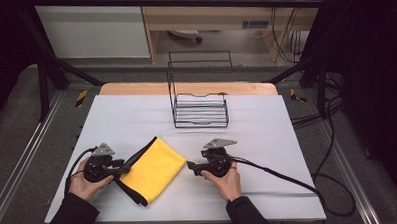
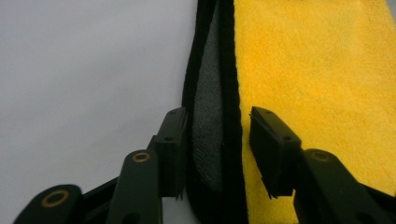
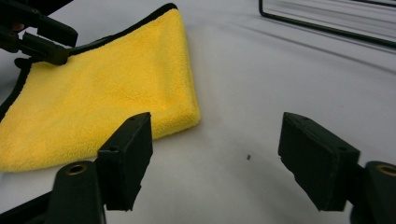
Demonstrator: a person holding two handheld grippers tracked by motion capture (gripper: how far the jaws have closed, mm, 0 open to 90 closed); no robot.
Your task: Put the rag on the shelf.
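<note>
Left gripper [image 1: 119, 168] sits at the black-trimmed edge of the folded yellow cloth [image 1: 153, 168]; jaws straddle the hem, parted, not yet clamped. Right gripper [image 1: 192, 166] has its jaws spread wide over bare white table [image 1: 267, 134], just off the cloth's folded corner. Cloth lies flat, front-centre between both hands. Black wire rack [image 1: 200, 106] stands farther back, well apart.

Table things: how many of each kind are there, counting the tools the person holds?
Yellow cloth: 1
Black wire rack: 1
Hand-held grippers: 2, left hand-held gripper and right hand-held gripper
Total: 4
</note>
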